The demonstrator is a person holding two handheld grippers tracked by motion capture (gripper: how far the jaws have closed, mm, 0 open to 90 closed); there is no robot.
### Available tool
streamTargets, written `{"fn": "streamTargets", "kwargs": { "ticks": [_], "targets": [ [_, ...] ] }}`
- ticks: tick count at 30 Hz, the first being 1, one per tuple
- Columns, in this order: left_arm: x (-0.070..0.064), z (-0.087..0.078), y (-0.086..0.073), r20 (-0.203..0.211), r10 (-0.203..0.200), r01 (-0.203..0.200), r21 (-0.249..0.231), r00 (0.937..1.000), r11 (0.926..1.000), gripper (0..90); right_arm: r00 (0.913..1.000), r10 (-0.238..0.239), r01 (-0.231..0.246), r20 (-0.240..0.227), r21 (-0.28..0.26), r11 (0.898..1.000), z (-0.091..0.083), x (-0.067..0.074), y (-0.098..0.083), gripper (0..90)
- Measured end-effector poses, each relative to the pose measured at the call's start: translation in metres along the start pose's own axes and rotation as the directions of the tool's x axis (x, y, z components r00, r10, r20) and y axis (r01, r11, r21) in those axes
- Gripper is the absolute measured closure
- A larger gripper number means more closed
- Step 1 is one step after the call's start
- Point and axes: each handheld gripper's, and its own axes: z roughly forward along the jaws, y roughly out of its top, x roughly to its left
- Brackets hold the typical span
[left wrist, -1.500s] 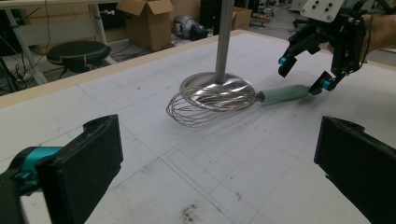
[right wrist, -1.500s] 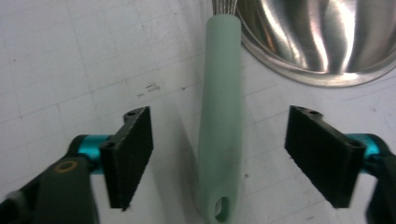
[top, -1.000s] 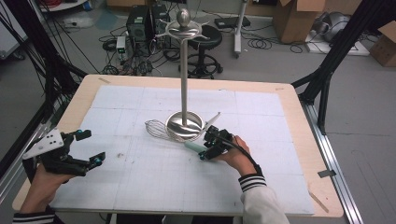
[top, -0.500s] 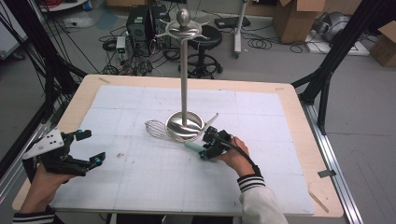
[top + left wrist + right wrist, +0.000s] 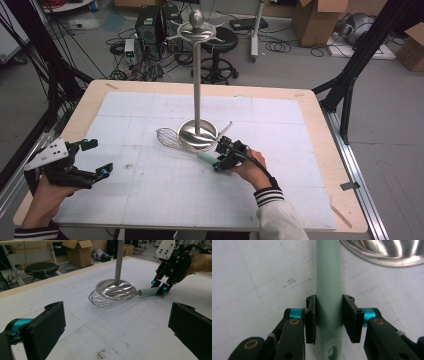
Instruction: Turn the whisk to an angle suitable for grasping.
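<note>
Both pads of the right gripper (image 5: pixel 329 320) have just closed on the whisk's (image 5: pixel 112 295) pale green handle (image 5: pixel 329 287); the left gripper view shows its wire head beside the stand base (image 5: pixel 117 287).

Stand base (image 5: pixel 198 134) just beside whisk (image 5: pixel 172 138); mat (image 5: pixel 150 200) elsewhere open.

We get the table (image 5: pixel 125 107) from above; left gripper view sits low, looking across; right gripper view is close, straight down. All share the whisk (image 5: pixel 112 296).
</note>
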Motion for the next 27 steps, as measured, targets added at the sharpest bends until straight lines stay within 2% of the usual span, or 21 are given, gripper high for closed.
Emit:
{"fn": "streamTargets", "kwargs": {
  "ticks": [4, 7, 9, 14, 15, 19, 20, 21, 24, 27],
  "targets": [
    [0.0, 0.0, 0.0, -0.001, 0.002, -0.002, 0.003, 1.0, 1.0, 1.7, 0.9999, 0.006, -0.006, -0.015, -0.009, 1.0, -0.003, -0.001, -0.001, 66.4],
    [0.0, 0.0, 0.0, -0.001, 0.002, -0.002, 0.003, 1.0, 1.0, 1.7, 0.9992, 0.016, -0.018, -0.035, -0.046, 0.999, -0.009, -0.001, -0.002, 66.5],
    [0.0, 0.0, 0.0, -0.002, 0.002, -0.002, 0.003, 1.0, 1.0, 1.7, 0.9992, 0.017, -0.019, -0.038, -0.049, 0.999, -0.011, -0.001, -0.002, 66.5],
    [0.0, 0.0, 0.0, -0.003, 0.002, -0.002, 0.002, 1.0, 1.0, 1.7, 0.999, 0.001, -0.005, -0.044, -0.091, 0.996, -0.019, 0.001, -0.003, 66.5],
    [0.0, 0.0, 0.0, -0.003, 0.001, -0.001, 0.002, 1.0, 1.0, 1.7, 0.9984, -0.015, 0.009, -0.055, -0.11, 0.994, -0.022, 0.002, -0.003, 66.5],
    [0.0, 0.0, 0.0, -0.003, 0.001, -0.001, 0.001, 1.0, 1.0, 1.7, 0.9984, -0.029, 0.022, -0.049, -0.126, 0.992, -0.025, 0.005, -0.003, 66.5],
    [0.0, 0.0, 0.0, -0.003, 0.001, -0.001, 0.002, 1.0, 1.0, 1.7, 0.9983, -0.027, 0.02, -0.052, -0.133, 0.991, -0.027, 0.005, -0.003, 66.5],
    [0.0, -0.001, 0.0, -0.003, 0.002, -0.002, 0.003, 1.0, 1.0, 1.8, 0.9979, -0.031, 0.021, -0.057, -0.165, 0.986, -0.03, 0.005, -0.004, 66.5],
    [0.0, -0.001, 0.001, -0.004, 0.001, -0.002, 0.0, 1.0, 1.0, 1.7, 0.9966, -0.034, 0.019, -0.075, -0.183, 0.983, -0.034, 0.005, -0.004, 66.5],
    [0.0, -0.002, 0.001, -0.002, 0.001, -0.001, -0.003, 1.0, 1.0, 1.7, 0.9966, -0.047, 0.032, -0.068, -0.212, 0.977, -0.04, 0.01, -0.005, 66.4]
  ]
}}
